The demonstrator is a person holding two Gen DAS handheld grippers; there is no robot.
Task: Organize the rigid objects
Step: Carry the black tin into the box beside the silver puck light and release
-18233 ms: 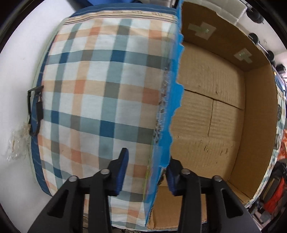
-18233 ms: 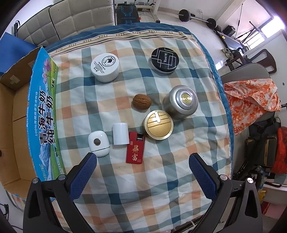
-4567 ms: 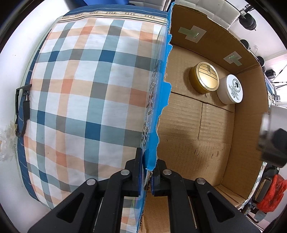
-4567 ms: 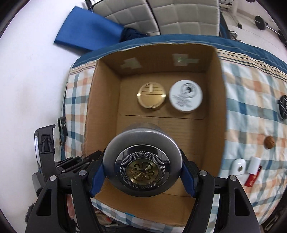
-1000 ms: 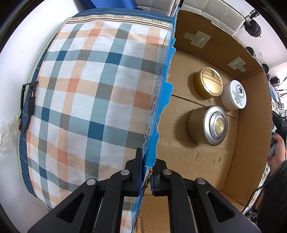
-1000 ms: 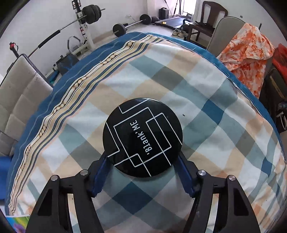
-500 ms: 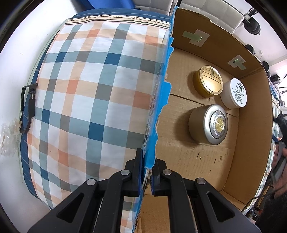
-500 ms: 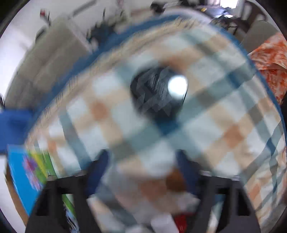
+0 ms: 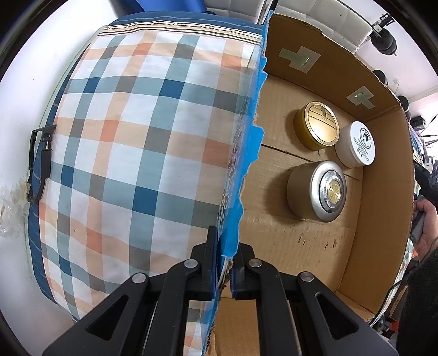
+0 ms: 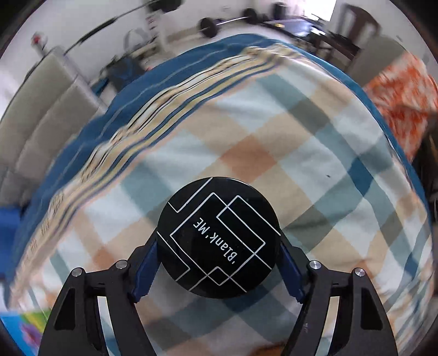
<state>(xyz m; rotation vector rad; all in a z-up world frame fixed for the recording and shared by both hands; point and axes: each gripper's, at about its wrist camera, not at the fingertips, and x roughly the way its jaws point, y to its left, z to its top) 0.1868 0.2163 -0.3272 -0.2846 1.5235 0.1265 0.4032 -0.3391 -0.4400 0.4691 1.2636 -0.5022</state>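
Observation:
My left gripper (image 9: pixel 224 263) is shut on the blue-edged side wall of the cardboard box (image 9: pixel 383 191). On the box floor stand a gold tin (image 9: pixel 317 128), a white jar (image 9: pixel 356 145) and a silver tin (image 9: pixel 320 191). My right gripper (image 10: pixel 217 263) is shut on a round black tin (image 10: pixel 217 238) marked "Blank ME", held above the checked bedspread (image 10: pixel 273 142). The background there is blurred by motion.
The box sits on the checked bed (image 9: pixel 137 150) beside a white wall (image 9: pixel 22 82). An orange cloth (image 10: pixel 405 90) lies at the right, and a padded headboard (image 10: pixel 41 109) and a barbell (image 10: pixel 219 24) stand beyond the bed. A corner of the blue box print (image 10: pixel 16 328) shows lower left.
My right gripper has closed on the black tin and lifted it off the bedspread, swinging fast. The left gripper keeps its hold on the box wall, unmoved.

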